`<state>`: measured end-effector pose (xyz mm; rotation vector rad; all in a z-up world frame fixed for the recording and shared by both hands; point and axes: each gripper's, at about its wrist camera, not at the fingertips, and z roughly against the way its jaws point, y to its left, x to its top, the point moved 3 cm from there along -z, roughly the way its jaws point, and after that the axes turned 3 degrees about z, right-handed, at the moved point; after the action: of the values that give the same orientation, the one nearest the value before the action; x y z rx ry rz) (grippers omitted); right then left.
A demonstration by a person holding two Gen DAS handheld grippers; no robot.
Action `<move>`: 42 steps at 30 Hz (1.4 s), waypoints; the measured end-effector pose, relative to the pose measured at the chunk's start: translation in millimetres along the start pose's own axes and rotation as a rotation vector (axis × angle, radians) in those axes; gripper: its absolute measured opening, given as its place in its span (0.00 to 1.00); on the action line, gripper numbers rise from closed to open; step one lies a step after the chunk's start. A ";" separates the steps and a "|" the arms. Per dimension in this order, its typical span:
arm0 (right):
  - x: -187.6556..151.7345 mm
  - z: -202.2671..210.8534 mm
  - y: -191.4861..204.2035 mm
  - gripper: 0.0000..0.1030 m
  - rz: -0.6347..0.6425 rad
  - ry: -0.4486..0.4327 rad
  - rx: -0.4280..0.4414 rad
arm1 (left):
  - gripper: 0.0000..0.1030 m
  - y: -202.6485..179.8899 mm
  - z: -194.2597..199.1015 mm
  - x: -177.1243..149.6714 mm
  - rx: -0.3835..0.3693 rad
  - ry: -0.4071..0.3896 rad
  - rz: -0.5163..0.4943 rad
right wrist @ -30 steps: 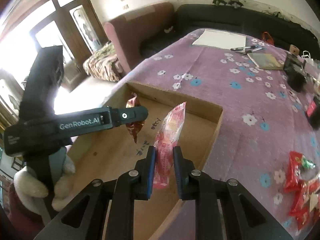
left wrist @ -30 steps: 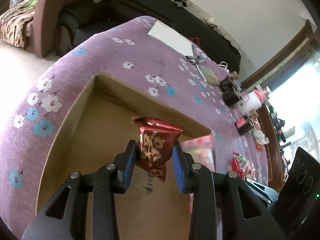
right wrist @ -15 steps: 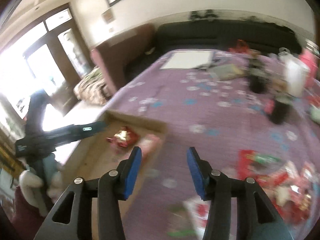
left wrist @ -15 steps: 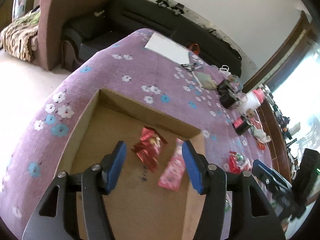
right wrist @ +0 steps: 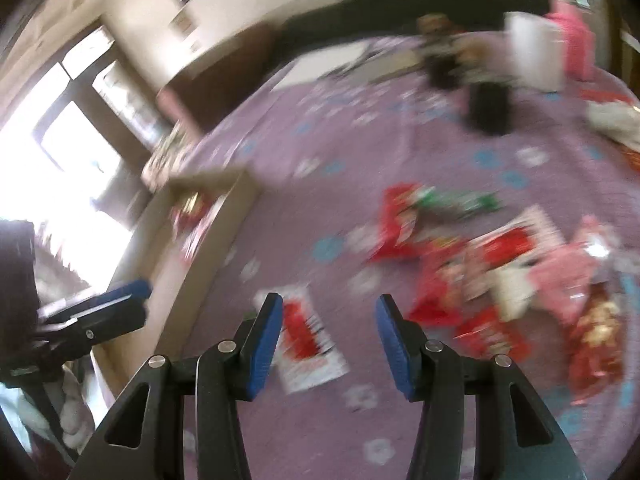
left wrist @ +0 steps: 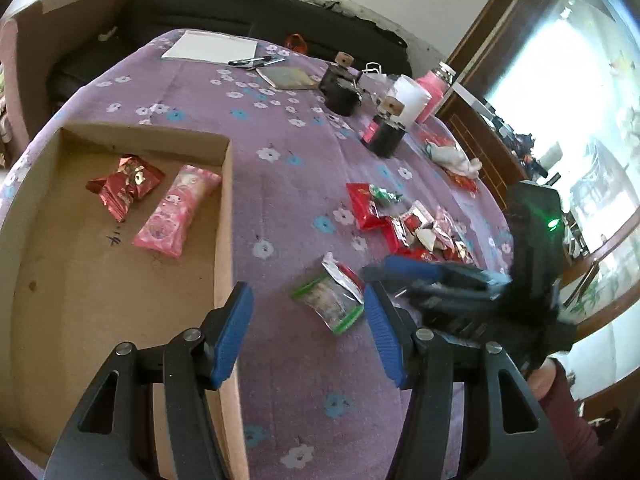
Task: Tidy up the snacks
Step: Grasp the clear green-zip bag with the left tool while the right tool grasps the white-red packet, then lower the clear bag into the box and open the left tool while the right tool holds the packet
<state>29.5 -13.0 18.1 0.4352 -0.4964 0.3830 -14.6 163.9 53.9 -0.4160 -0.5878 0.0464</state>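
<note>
On the purple flowered tablecloth (left wrist: 288, 208), the shallow cardboard box (left wrist: 224, 216) holds a dark red foil snack (left wrist: 124, 186) and a pink wrapped snack (left wrist: 174, 210). Left gripper (left wrist: 306, 334) hangs half open and empty over a clear green-edged packet (left wrist: 332, 300). Right gripper (right wrist: 328, 346), likewise half open and empty, looks onto a blurred red-and-white packet (right wrist: 306, 340); the loose snack pile (right wrist: 500, 280) is smeared beyond telling.

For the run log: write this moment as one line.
left gripper: jaws open, empty | right gripper: jaws open, empty | cardboard box: red packet, pink packet inside | snack pile: on tablecloth
</note>
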 end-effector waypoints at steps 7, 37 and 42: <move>-8.0 -29.9 19.8 0.35 0.004 0.040 0.029 | 0.55 -9.9 5.8 -11.3 0.078 -0.018 -0.096; -41.5 38.8 -39.7 0.53 -0.032 -0.090 -0.170 | 0.33 -59.4 -64.9 -39.8 0.211 0.066 -0.306; -41.6 13.9 -34.1 0.51 0.008 -0.041 -0.279 | 0.37 -55.6 -59.0 -42.1 0.177 0.041 -0.288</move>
<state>5.9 -58.5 -3.3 0.1719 -0.5826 0.3072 -21.5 84.6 9.2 -0.1572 -0.5930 -0.1844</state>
